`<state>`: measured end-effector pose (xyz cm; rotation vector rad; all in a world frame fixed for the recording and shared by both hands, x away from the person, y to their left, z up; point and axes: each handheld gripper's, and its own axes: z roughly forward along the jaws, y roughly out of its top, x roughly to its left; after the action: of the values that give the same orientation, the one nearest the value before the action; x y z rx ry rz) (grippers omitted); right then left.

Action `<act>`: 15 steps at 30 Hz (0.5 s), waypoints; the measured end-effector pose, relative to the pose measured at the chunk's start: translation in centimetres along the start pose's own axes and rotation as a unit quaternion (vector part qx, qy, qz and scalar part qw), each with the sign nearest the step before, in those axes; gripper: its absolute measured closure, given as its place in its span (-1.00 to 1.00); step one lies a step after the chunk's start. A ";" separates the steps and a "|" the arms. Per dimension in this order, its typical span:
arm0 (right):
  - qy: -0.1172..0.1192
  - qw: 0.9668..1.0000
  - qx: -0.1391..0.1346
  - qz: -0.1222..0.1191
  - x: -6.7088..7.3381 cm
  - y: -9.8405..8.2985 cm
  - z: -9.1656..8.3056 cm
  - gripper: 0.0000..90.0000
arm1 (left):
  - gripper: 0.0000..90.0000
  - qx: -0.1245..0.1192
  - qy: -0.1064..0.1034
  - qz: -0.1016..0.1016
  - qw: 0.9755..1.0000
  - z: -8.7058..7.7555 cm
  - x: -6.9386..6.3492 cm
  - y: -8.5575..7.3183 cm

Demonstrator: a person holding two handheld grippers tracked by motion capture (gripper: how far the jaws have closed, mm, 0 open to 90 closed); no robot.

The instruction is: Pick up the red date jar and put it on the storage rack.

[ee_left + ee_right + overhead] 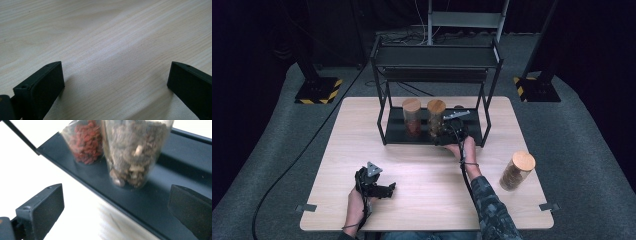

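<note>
Two cork-lidded jars are standing on the bottom shelf of the black rack point(387, 131) at the table's twelve o'clock: a jar of red bits point(412, 117) and, just to its three o'clock, a jar of brown pieces point(436, 118). The right gripper point(452, 131) is sitting at that brown jar's front, jaws apart and empty. A third jar point(516, 171) is waiting at the table's four o'clock, so the shelving looks about two-thirds done. The left gripper point(373, 186) is resting at seven o'clock, jaws apart over bare wood
</note>
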<state>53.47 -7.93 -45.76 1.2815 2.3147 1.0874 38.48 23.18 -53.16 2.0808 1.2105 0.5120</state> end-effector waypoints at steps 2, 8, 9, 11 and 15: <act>0.004 1.000 0.002 -0.003 0.1 -0.5 -0.6 -1.00 | -1.00 0.000 0.000 0.000 1.000 0.0 0.0 0.0; 0.012 1.000 0.006 -0.014 0.8 -2.7 -2.4 -1.00 | -1.00 0.000 0.000 0.000 1.000 0.0 0.0 0.0; 0.014 1.000 0.009 -0.015 0.9 -3.2 -2.6 -1.00 | -1.00 0.000 0.000 0.000 1.000 0.0 0.0 0.0; 0.015 1.000 0.011 -0.020 1.2 -4.4 -3.2 -1.00 | -1.00 0.000 0.000 0.000 1.000 0.0 0.0 0.0; 0.022 0.999 0.016 -0.022 1.8 -6.6 -4.0 -1.00 | -1.00 0.000 0.000 0.000 1.000 0.0 0.0 0.0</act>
<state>46.20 -10.53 -47.63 1.2237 2.3908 1.0795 38.48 23.18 -53.16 2.0807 1.2108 0.5124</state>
